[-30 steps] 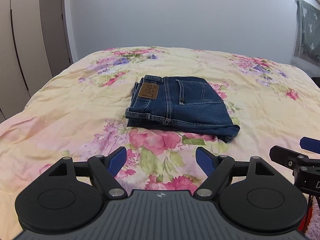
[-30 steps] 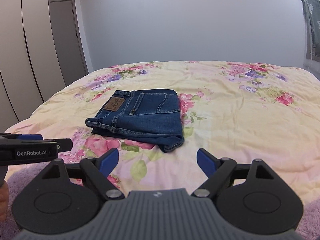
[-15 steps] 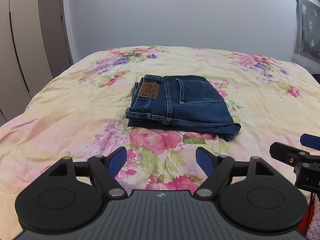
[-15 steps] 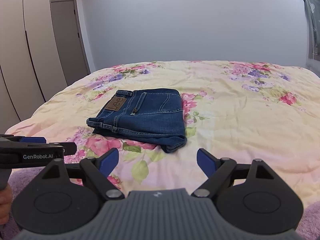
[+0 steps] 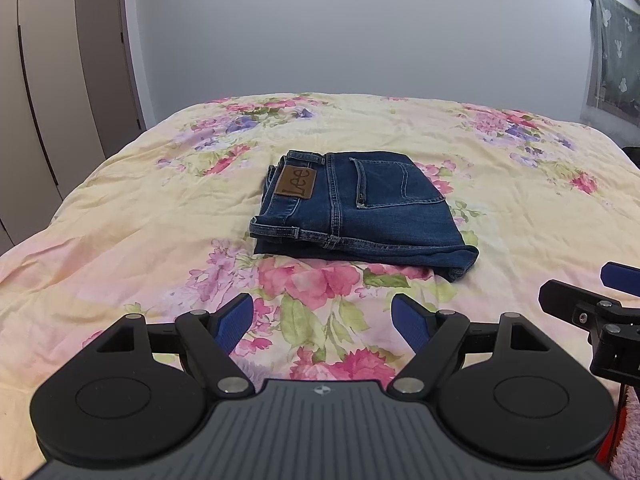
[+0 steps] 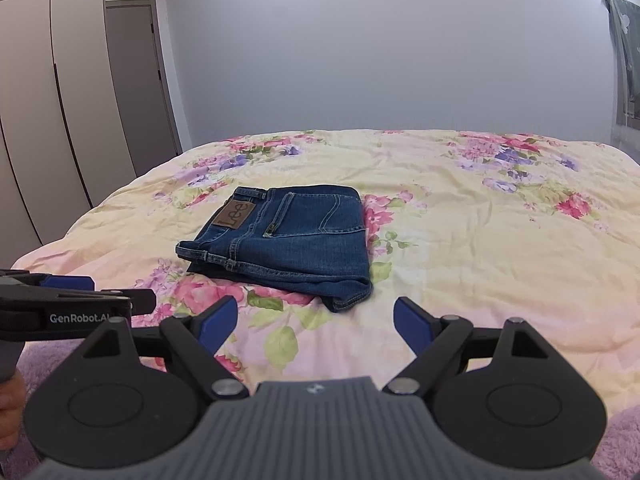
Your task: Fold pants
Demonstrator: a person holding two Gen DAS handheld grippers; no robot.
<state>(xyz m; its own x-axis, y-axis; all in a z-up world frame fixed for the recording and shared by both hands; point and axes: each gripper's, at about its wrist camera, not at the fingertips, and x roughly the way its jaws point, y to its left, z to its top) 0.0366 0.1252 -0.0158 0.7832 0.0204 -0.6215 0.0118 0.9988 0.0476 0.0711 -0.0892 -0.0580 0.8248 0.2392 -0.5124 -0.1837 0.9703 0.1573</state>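
Folded jeans [image 5: 356, 208] lie on the bed [image 5: 140, 232], centre frame, well ahead of the left gripper [image 5: 323, 322]. The right gripper [image 6: 314, 322] sits lower centre in its own view, the jeans up left of it. Wardrobe doors [image 6: 48, 120] stand at far left.

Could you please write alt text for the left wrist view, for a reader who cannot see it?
A pair of dark blue denim jeans, folded into a compact rectangle with a brown leather brand patch facing up, lies on a pale yellow floral bedspread. The left gripper hovers in front, its blue-padded jaws open and empty, and the right gripper enters at the right edge.
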